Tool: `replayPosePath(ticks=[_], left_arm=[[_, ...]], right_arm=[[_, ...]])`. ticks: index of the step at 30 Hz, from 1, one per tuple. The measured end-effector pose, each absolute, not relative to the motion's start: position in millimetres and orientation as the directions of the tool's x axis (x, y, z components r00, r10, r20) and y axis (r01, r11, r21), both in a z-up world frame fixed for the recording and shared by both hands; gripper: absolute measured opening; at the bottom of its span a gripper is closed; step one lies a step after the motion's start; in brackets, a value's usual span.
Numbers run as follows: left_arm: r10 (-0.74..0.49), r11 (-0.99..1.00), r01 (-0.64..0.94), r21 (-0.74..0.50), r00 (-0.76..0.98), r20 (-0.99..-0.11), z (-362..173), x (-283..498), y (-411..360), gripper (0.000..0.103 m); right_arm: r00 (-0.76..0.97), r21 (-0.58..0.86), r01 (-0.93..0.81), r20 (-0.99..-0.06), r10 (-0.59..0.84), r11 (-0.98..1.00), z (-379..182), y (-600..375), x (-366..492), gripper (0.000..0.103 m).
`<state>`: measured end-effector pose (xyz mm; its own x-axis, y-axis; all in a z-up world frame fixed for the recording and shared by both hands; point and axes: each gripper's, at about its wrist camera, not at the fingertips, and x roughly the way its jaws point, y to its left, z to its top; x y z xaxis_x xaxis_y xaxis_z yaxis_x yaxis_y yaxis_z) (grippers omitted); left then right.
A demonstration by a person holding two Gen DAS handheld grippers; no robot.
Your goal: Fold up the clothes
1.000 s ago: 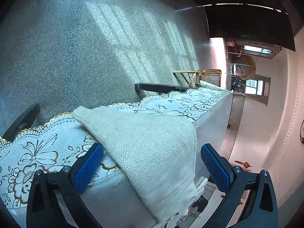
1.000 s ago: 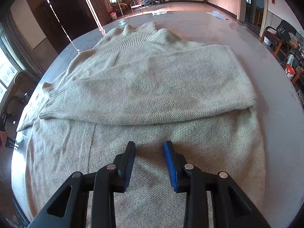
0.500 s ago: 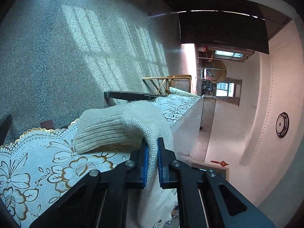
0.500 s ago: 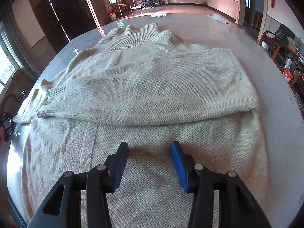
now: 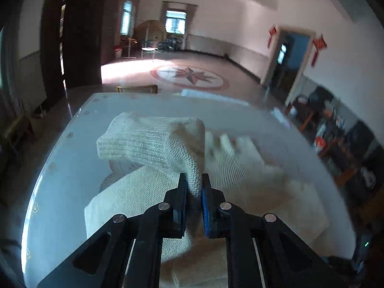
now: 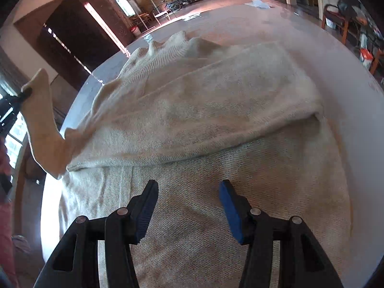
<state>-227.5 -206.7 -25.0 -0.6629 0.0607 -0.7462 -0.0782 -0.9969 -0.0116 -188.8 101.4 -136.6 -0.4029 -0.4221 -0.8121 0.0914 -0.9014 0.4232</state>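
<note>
Cream knit sweater (image 6: 204, 124) spread flat on a pale glossy surface (image 6: 348, 76), ribbed collar (image 6: 172, 45) at the far end, one sleeve (image 6: 192, 110) folded across the chest. Left tongs (image 5: 195, 192) clenched on the other sleeve (image 5: 153, 141) near its ribbed cuff, knit bunched between the blue pads (image 5: 206, 206), cuff end flopping left and raised above the surface (image 5: 72, 168). Seen from the right wrist view, that same sleeve (image 6: 43, 124) lifted off the left edge of the surface, hanging in a curve down to the sweater's body, left tongs (image 6: 25, 92) small and dark at its top. Right tongs (image 6: 188, 202) released, hovering over the lower body of the sweater; jaws just opened a little wider, nothing between them, only knit fabric beneath. Whether the fingertips touch the fabric, cannot tell. Beyond the surface, a large room with a star medallion (image 5: 189, 76) on the floor, dark wooden doors (image 5: 74, 38) at left, a chair (image 5: 147, 49) and windows at the far wall, some of it blurred.
</note>
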Motion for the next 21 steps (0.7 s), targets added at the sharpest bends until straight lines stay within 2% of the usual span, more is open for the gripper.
replayPosePath(ticks=[2, 3, 5, 8, 11, 13, 15, 16, 18, 21], left_arm=[[0.008, -0.964, -0.224, 0.145, -0.569, -0.822, -70, -214, -135, 0.014], [0.006, -0.942, -0.283, 0.183, -0.557, -0.831, -86, -196, -111, 0.014], [0.034, -0.926, -0.33, 0.183, -0.557, -0.83, -99, -161, -90, 0.014], [0.05, -0.926, -0.334, 0.174, -0.567, -0.822, -109, -121, -80, 0.024], [-0.038, -0.964, -0.184, 0.189, -0.613, -0.789, -111, -100, -109, 0.034], [-0.125, -0.982, -0.031, 0.185, -0.629, -0.767, -107, -100, -144, 0.04], [-0.227, -0.974, 0.142, 0.176, -0.639, -0.735, -103, -105, -183, 0.054], [-0.275, -0.96, 0.225, 0.168, -0.634, -0.722, -99, -107, -203, 0.055], [-0.322, -0.926, 0.361, 0.111, -0.603, -0.73, -96, -107, -247, 0.058], [-0.321, -0.848, 0.529, -0.028, -0.555, -0.767, -99, -106, -296, 0.062]], right_arm=[[-0.398, 0.471, 0.049, -0.8, -0.45, -0.881, -139, 122, -186, 0.053], [-0.397, 0.486, 0.038, -0.794, -0.46, -0.873, -139, 132, -184, 0.053], [-0.396, 0.503, 0.035, -0.786, -0.474, -0.864, -140, 147, -181, 0.053], [-0.384, 0.513, 0.044, -0.783, -0.489, -0.857, -138, 156, -181, 0.054], [-0.371, 0.539, 0.085, -0.763, -0.529, -0.838, -128, 146, -190, 0.055], [-0.37, 0.531, 0.145, -0.753, -0.543, -0.835, -118, 130, -198, 0.055], [-0.355, 0.52, 0.183, -0.757, -0.549, -0.835, -113, 113, -205, 0.055], [-0.346, 0.515, 0.198, -0.76, -0.551, -0.834, -111, 104, -208, 0.055], [-0.349, 0.505, 0.167, -0.773, -0.53, -0.847, -111, 100, -214, 0.054], [-0.383, 0.559, 0.106, -0.74, -0.553, -0.822, -115, 113, -228, 0.055]])
